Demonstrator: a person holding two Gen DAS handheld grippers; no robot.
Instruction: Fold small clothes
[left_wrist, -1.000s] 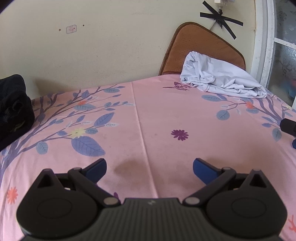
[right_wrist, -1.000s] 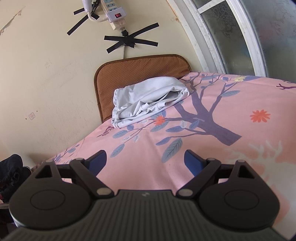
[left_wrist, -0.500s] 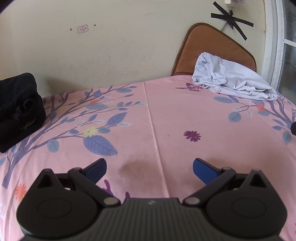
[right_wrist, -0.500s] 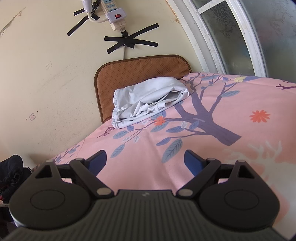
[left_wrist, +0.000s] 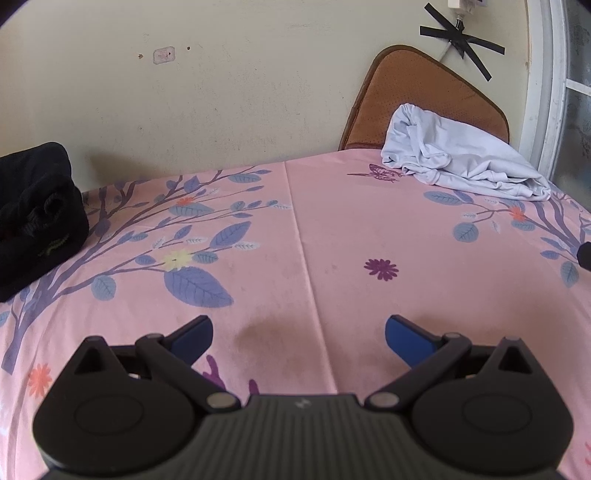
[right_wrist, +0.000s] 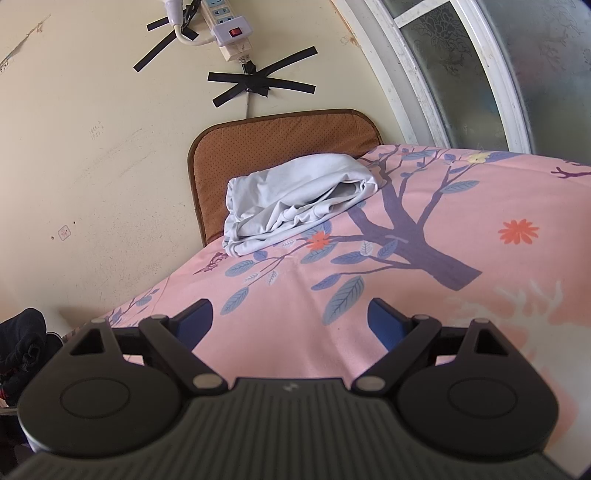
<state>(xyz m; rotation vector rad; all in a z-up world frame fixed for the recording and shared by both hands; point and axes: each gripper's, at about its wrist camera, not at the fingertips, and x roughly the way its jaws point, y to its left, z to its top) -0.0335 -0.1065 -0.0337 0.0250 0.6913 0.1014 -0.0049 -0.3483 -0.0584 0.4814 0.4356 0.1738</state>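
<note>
A crumpled pale lavender-white garment (left_wrist: 461, 166) lies at the far right of the pink floral tablecloth (left_wrist: 332, 229), against a brown cushion. It also shows in the right wrist view (right_wrist: 295, 199), straight ahead. My left gripper (left_wrist: 298, 332) is open and empty, low over the cloth's middle, well short of the garment. My right gripper (right_wrist: 290, 319) is open and empty, over the cloth, apart from the garment. A dark tip of the right gripper (left_wrist: 584, 254) shows at the left view's right edge.
A black bundle of clothing (left_wrist: 33, 218) sits at the table's far left, also in the right wrist view (right_wrist: 22, 343). A brown cushion (right_wrist: 280, 140) leans on the wall behind the garment. A power strip (right_wrist: 229, 29) hangs on the wall; a window frame (right_wrist: 424, 74) is at right.
The left gripper has turned leftward: the black bundle came further into view and the garment shifted right. The right gripper has hardly moved. Both stay open.
</note>
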